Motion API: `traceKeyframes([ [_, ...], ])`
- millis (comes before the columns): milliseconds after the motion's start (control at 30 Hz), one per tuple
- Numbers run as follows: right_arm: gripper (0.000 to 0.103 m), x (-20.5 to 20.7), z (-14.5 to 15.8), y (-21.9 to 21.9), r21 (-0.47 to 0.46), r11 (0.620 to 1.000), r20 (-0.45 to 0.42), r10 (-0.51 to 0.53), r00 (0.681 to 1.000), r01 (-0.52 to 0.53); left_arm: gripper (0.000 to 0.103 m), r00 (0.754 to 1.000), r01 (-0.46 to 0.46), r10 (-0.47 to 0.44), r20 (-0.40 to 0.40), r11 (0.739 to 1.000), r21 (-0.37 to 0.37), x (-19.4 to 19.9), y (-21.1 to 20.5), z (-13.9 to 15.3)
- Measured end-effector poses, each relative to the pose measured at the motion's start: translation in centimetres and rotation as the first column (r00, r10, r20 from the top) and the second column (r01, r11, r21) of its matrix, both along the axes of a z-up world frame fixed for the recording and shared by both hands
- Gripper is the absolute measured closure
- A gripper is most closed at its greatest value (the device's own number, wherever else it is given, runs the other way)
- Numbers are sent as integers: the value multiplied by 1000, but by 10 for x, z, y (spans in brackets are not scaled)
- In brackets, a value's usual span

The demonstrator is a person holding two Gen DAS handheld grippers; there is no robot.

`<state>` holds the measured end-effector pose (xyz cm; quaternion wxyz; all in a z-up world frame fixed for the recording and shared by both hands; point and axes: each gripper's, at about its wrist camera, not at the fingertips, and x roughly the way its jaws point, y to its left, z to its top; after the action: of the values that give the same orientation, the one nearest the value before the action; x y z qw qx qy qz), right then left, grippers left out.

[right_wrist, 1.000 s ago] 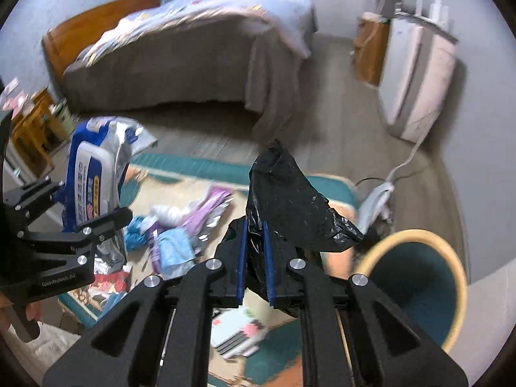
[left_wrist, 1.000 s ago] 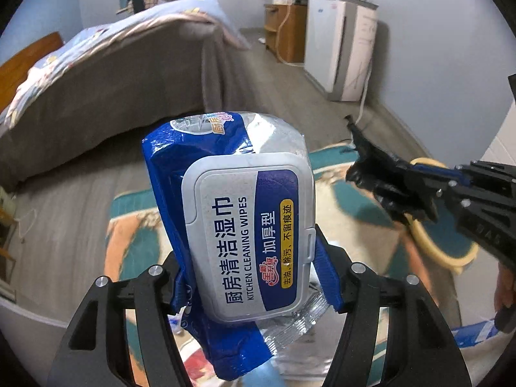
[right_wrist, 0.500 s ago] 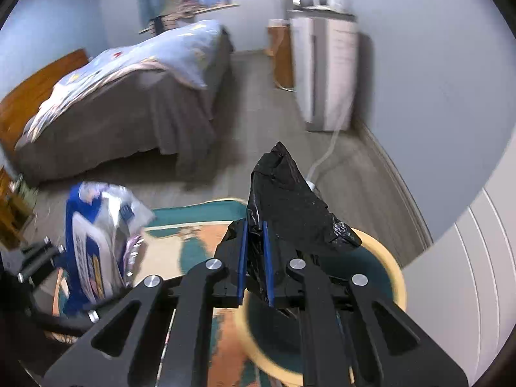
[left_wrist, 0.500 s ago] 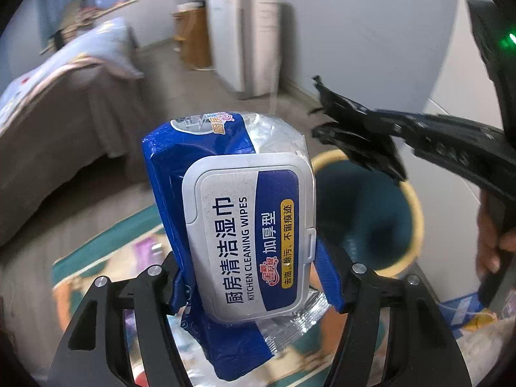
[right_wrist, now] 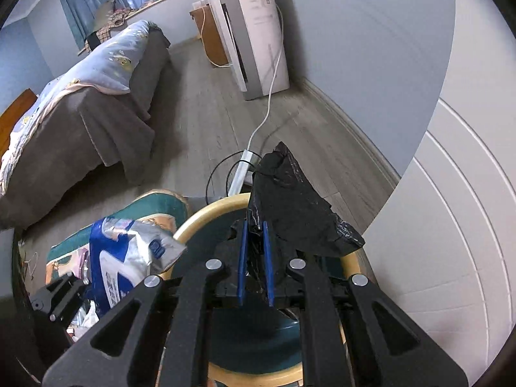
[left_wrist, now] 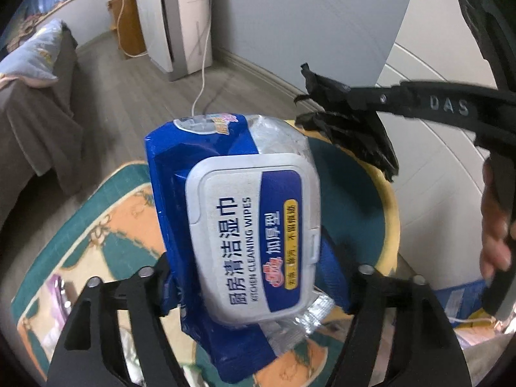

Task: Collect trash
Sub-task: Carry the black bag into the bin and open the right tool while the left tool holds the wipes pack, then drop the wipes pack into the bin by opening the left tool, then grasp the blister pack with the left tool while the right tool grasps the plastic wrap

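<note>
My left gripper [left_wrist: 254,277] is shut on a blue and silver pack of kitchen cleaning wipes [left_wrist: 245,225], held upright just left of the round bin [left_wrist: 391,213] with a tan rim and teal inside. The pack also shows in the right wrist view [right_wrist: 125,258], beside the bin's rim [right_wrist: 209,213]. My right gripper [right_wrist: 254,258] is shut on a crumpled black plastic bag [right_wrist: 290,206] and holds it over the bin's opening. The bag and right gripper show in the left wrist view [left_wrist: 348,129], above the bin.
The bin stands by a white panelled door [right_wrist: 451,225] at the edge of a teal and orange rug [left_wrist: 106,225] with loose litter [left_wrist: 58,290]. A power strip and cables [right_wrist: 240,171] lie behind the bin. A bed [right_wrist: 80,96] and a white appliance [right_wrist: 258,32] stand further off.
Both grippers have swung right and forward from over the littered rug to the bin. The bag now hangs over the bin's opening and the wipes pack is beside its rim.
</note>
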<state>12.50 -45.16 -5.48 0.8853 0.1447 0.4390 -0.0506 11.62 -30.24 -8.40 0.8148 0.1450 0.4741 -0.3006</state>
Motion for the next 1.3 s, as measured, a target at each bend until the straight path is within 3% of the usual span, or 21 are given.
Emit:
traceKeyframes([
  [167, 87, 6, -4, 0, 13, 1000, -22, -16, 1000, 16, 16, 999, -26, 26, 28, 1000, -14, -1, 17, 7],
  [200, 82, 6, -5, 0, 16, 1000, -27, -19, 999, 20, 15, 999, -33, 34, 32, 999, -22, -2, 24, 9],
  [267, 56, 8, -6, -1, 23, 999, -29, -26, 999, 27, 10, 997, -61, 62, 42, 998, -33, -3, 37, 14],
  [400, 46, 6, -3, -1, 48, 998, -34, -29, 999, 31, 10, 992, -112, 114, 54, 993, -35, -5, 63, 27],
  [567, 10, -3, 18, 13, 38, 999, -2, 8, 1000, -8, 8, 974, -210, 215, 71, 975, -66, -21, 117, 55],
  [600, 8, -6, 23, 18, 30, 999, 7, 19, 1000, -20, 8, 969, -230, 235, 76, 971, -68, -24, 129, 60],
  [800, 6, -15, 46, 67, 28, 995, 26, 92, 995, -93, 5, 901, -409, 417, 117, 908, -85, -48, 229, 92],
  [1033, 6, -22, 51, 165, -71, 964, -11, 256, 966, -257, 5, 784, -595, 593, 182, 802, -50, -76, 335, 100],
  [1200, 6, -38, 35, 232, -105, 942, -19, 317, 948, -318, 5, 741, -660, 662, 114, 749, -65, -95, 376, 82],
  [1267, 6, -33, 25, 252, -76, 935, -95, 340, 936, -347, 5, 732, -669, 670, 121, 741, -59, -103, 385, 78],
  [1300, 6, -35, 26, 258, -65, 935, -77, 344, 936, -349, 5, 730, -671, 672, 127, 739, -55, -105, 389, 78],
])
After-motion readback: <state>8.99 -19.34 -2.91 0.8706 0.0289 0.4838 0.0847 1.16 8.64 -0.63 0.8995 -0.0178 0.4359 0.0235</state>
